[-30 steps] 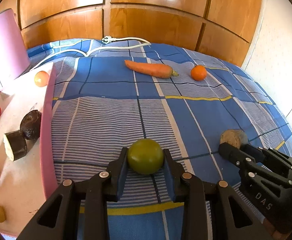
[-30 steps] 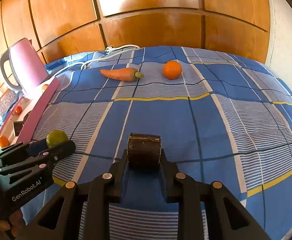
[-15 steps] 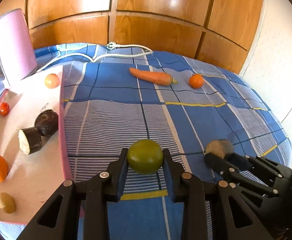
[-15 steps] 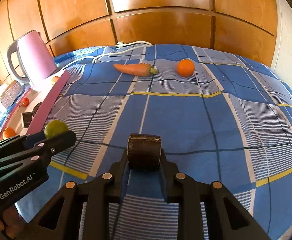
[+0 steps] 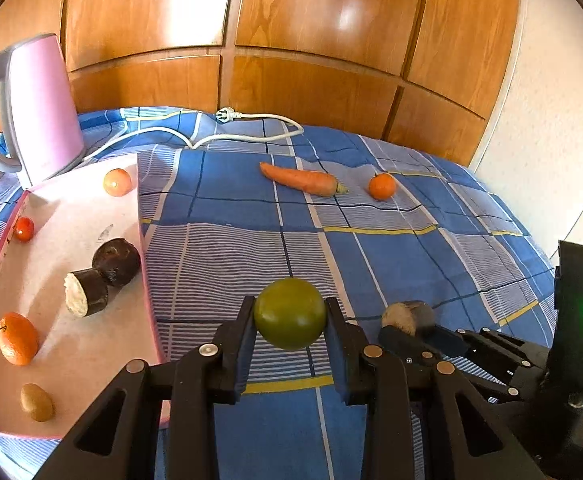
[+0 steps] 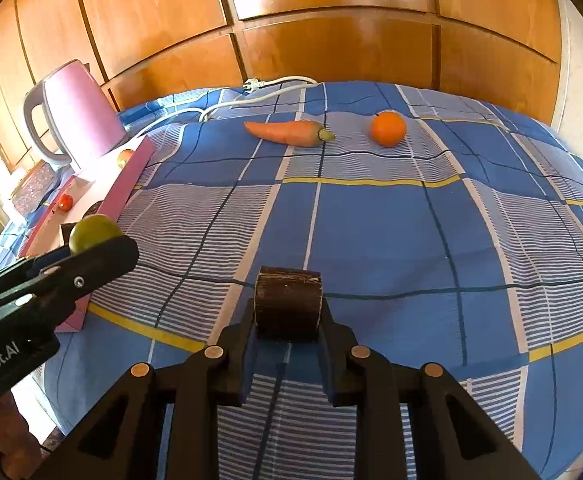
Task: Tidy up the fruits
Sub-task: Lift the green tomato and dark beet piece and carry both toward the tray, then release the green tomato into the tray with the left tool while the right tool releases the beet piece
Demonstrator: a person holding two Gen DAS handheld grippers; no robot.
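My left gripper [image 5: 289,316] is shut on a green round fruit [image 5: 289,313], held above the blue checked cloth just right of the pink tray [image 5: 71,216]. My right gripper [image 6: 287,308] is shut on a dark cut vegetable chunk [image 6: 288,302]; it also shows in the left wrist view [image 5: 407,316] at lower right. The tray holds two oranges [image 5: 17,338], a small tomato [image 5: 24,228], a dark beet [image 5: 116,261], a cut dark chunk [image 5: 87,294] and a small potato [image 5: 37,402]. A carrot [image 6: 287,133] and an orange [image 6: 388,128] lie on the cloth at the back.
A pink kettle [image 5: 35,108] stands behind the tray at the far left, with a white cord and plug [image 5: 227,114] trailing across the back of the cloth. Wooden panels rise behind the bed; a white wall is at the right.
Both grippers have lifted and drawn back a little with their loads. More of the tray now shows in the left wrist view. Both grips are unchanged.
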